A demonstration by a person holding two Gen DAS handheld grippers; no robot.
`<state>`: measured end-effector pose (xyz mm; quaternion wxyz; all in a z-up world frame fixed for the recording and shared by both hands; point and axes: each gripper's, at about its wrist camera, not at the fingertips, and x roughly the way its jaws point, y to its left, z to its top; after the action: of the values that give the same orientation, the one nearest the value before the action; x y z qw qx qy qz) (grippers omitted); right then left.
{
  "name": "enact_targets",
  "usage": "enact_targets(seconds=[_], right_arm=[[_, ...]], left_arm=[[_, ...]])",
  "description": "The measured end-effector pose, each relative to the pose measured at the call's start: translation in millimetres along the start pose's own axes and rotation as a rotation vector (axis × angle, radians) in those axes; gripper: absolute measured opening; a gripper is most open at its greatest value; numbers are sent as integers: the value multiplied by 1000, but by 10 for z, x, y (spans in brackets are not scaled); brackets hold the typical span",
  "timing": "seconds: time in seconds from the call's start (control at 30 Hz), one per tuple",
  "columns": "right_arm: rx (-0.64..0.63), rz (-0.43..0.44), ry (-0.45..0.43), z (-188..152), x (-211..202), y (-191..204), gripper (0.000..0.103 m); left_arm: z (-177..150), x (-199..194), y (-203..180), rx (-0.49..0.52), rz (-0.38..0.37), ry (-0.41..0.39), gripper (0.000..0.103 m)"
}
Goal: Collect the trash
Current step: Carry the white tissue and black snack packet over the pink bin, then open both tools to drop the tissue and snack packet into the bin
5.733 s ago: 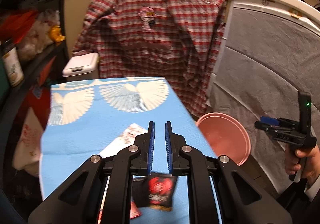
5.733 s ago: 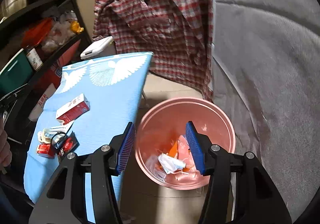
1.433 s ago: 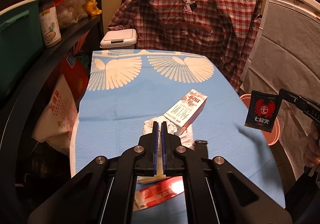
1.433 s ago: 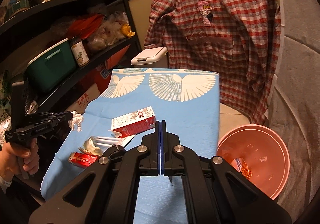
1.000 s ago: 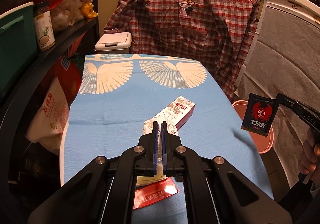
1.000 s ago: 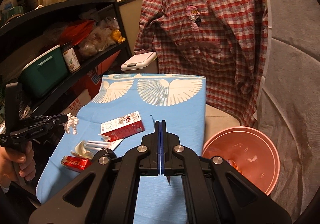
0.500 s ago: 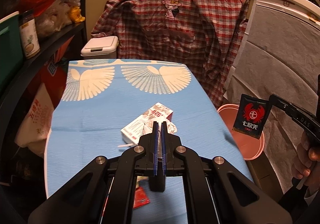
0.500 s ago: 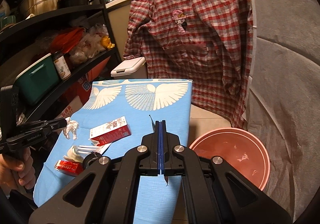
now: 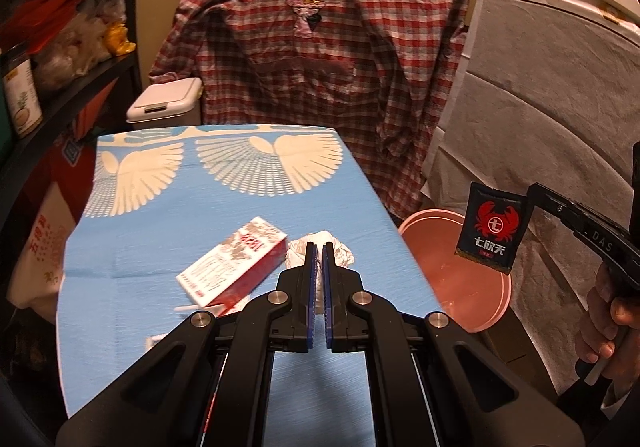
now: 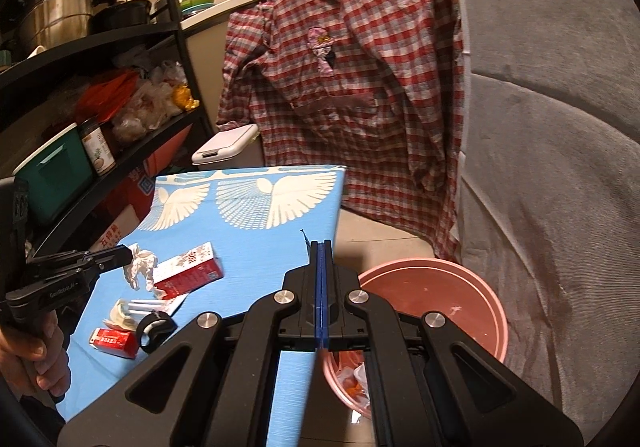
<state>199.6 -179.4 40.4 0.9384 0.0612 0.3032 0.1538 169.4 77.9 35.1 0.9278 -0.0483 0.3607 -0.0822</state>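
Looking from left to right, we see our left tool [image 10: 130,256] closed on a crumpled white tissue [image 10: 141,267], which hangs off its tip above the left part of the blue desk [image 10: 256,247]. In its own view the left tool's fingers [image 9: 311,267] stand almost together with the white wad pinched between them, just past the edge of a red and white carton [image 9: 234,267] lying flat on the desk. Below the tissue in the right wrist view lie white paper sticks [image 10: 140,305], a black ring [image 10: 155,329] and a small red packet [image 10: 114,341], all on the desk near its close end.

Our right tool [image 10: 321,247] has its blue pads pressed fully together, gripping a black sachet with a red crab [image 9: 494,227]; seen edge-on in its own view, only a thin dark sliver shows. In the left wrist view the sachet hangs from the right tool's tip, off the desk's right edge and above the pink bin [image 9: 452,275], which stands on the floor beside the desk. Some scraps [image 10: 356,379] lie inside the bin
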Motion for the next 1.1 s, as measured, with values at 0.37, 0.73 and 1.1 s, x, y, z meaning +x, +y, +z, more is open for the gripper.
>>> enact_targets(seconds=[0.37,0.73,1.1], right_arm=[[43,-47,4,9,2,-317,0],[43,-104,23,-16,69,-506,0],[54,-152,47,-59,103,-680,0]], left_arm=[[42,247,-362,37,-47,25,3],[81,535,-678,58,-88,55,3],[59,799,-1117,91,-136,95,3]])
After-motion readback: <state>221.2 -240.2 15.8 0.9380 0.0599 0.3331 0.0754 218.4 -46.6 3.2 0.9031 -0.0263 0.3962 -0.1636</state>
